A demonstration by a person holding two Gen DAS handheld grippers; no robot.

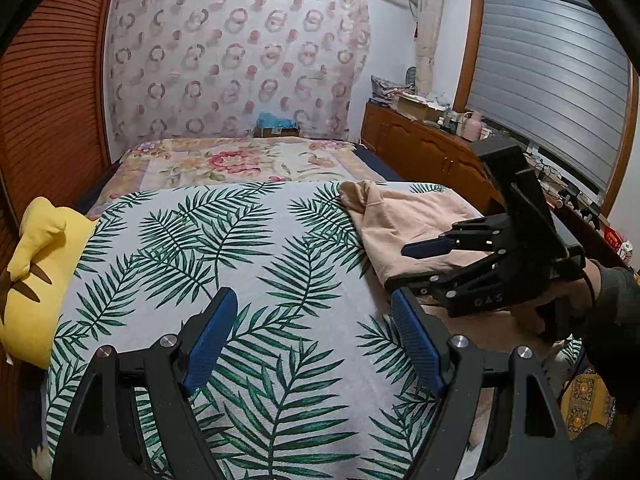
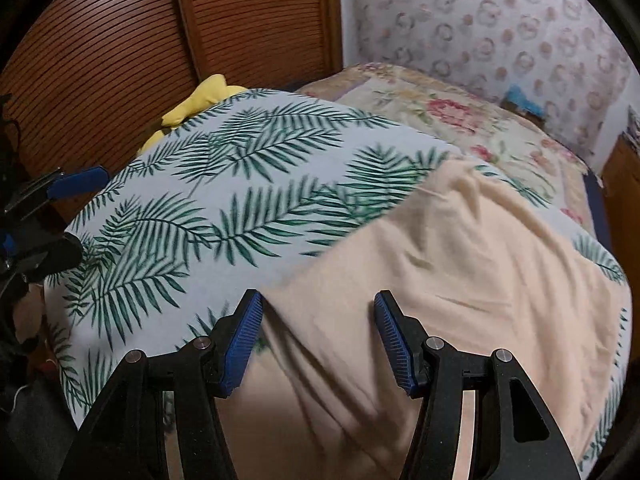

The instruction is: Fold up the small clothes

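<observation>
1. A peach garment (image 2: 432, 264) is lying spread and rumpled on the right side of a leaf-print sheet (image 1: 224, 264), one corner bunching up toward the far edge (image 1: 360, 196)

2. The sheet is covering the near part of a bed; a floral bedspread (image 1: 236, 160) is showing beyond it

3. The left gripper (image 1: 312, 344) is hanging over bare sheet, its blue pads (image 1: 208, 340) standing wide apart, nothing between them

4. It is sitting well to the left of the garment, only its right pad close to the cloth's edge

5. The right gripper (image 2: 318, 336) is pointing down over the near left edge of the garment, jaws parted to a middling width

6. Cloth is lying under and between its pads (image 2: 394, 344), but the pads are not pressing on it (the left pad is sitting right at the garment's border, the picture is blurred there)

7. From the left wrist view the right gripper (image 1: 412, 264) is showing side-on above the garment, a gloved hand (image 1: 612, 300) gripping its handle

8. A yellow cushion (image 1: 36, 272) is resting at the sheet's left edge, against a slatted wooden door (image 2: 132, 40)

9. A wooden cabinet (image 1: 420, 148) with clutter on top is standing along the right wall under a shuttered window (image 1: 552, 76)
</observation>
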